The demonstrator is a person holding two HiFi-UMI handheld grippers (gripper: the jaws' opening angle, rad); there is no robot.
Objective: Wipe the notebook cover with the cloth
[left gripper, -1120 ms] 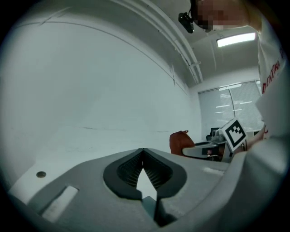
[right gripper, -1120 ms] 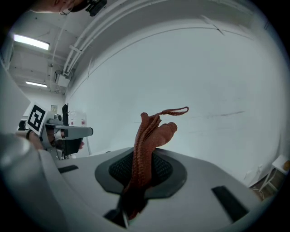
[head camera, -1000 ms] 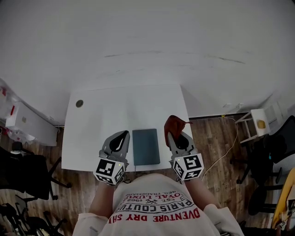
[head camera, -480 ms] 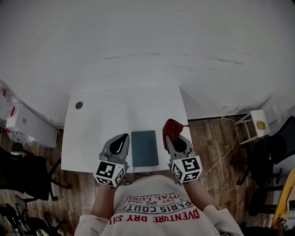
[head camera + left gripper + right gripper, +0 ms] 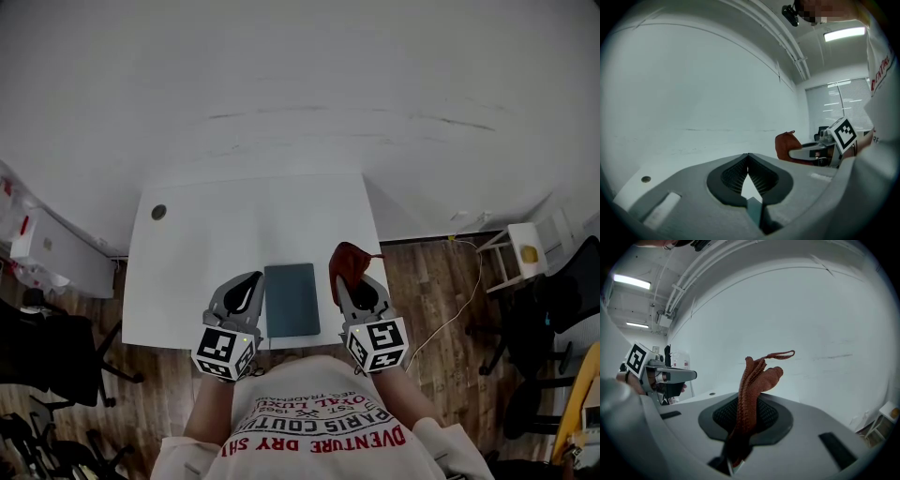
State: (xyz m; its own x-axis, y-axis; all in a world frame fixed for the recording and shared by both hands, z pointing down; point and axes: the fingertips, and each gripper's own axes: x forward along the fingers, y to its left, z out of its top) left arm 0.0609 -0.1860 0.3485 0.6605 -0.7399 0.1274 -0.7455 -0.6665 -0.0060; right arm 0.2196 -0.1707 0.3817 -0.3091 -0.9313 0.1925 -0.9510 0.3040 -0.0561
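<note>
A dark teal notebook [image 5: 292,300] lies flat near the front edge of the white table [image 5: 216,234]. It sits between my two grippers. My left gripper [image 5: 247,284] hangs just left of the notebook, shut with nothing in it; its jaws [image 5: 748,158] meet at the tips. My right gripper [image 5: 353,277] is just right of the notebook, shut on a rust-red cloth [image 5: 350,258]. In the right gripper view the cloth [image 5: 752,390] stands up out of the pinched jaws, with a small loop at its top. The cloth [image 5: 786,145] also shows in the left gripper view.
A small round dark object [image 5: 158,212] sits at the table's far left corner. A white wall rises behind the table. Office chairs [image 5: 42,347] stand on the wood floor at left. A white stool [image 5: 523,251] and a cable lie at right.
Both grippers and the cloth have shifted slightly left and toward the person; the view has drifted the same way. Neither gripper's state has changed.
</note>
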